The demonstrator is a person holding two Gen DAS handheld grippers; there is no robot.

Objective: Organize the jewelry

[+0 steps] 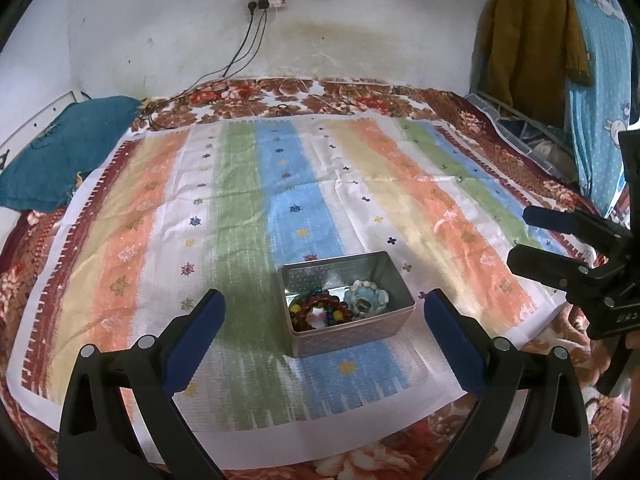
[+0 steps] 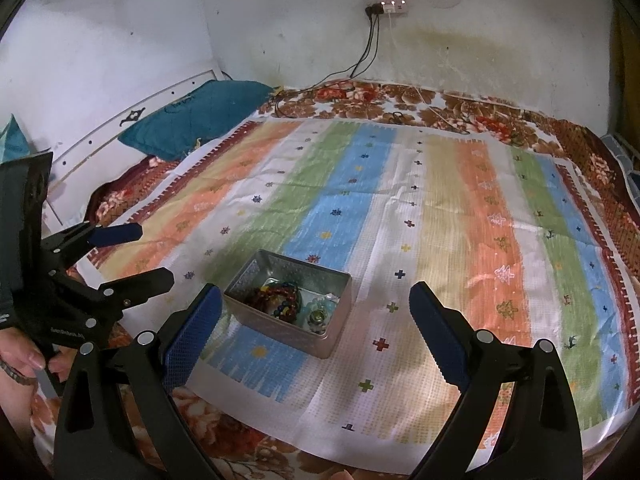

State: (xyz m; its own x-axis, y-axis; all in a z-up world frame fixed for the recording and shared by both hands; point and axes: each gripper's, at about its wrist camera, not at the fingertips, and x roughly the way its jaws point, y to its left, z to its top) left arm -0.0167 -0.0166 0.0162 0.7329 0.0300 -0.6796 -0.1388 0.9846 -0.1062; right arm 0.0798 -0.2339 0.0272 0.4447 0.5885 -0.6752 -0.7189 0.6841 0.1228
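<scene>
The tin (image 1: 347, 304) sits open on the striped cloth (image 1: 240, 208), near its front edge — probably so both tongs can reach in from above. Inside lie the beads (image 1: 320, 310) and a pale shell piece (image 1: 367, 298), side by side, so the jewelry looks already gathered. The left tongs (image 1: 325, 312) gape wide and empty, the tin between and just beyond their tips. The right tongs (image 2: 315, 306) — also wide open, holding nothing — have it toward their left finger.

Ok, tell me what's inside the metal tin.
The tin holds a dark red bead bracelet and a pale blue shell piece. Anything beneath them, and the near inner wall, is hidden.
</scene>
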